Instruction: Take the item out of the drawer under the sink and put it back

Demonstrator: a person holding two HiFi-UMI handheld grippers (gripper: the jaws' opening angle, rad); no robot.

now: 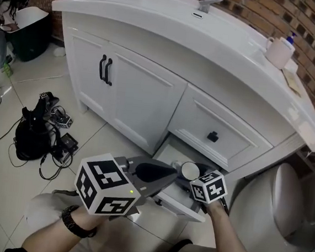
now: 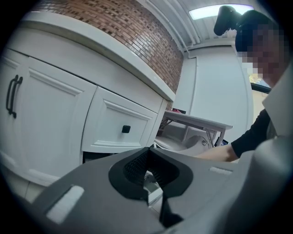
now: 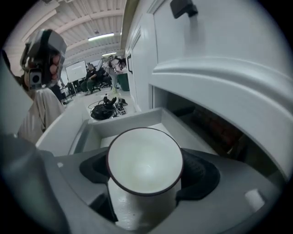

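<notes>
One cup [image 3: 144, 164] hangs above the open drawer [image 3: 123, 119].

The cup [image 3: 144, 167] is over the open drawer [image 3: 122, 119] — under the sink [image 1: 157, 14], right of 2 doors [image 1: 130, 95].

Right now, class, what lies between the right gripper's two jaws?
A white cup, clamped by the right gripper, with the open drawer behind it; the right gripper view shows this.

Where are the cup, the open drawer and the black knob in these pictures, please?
cup [image 3: 144, 167]: right gripper view, on its pale inside.
open drawer [image 3: 123, 119]: right gripper view, on its white wall beyond the cup.
black knob [image 1: 213, 137]: head view, on its front face.
</notes>
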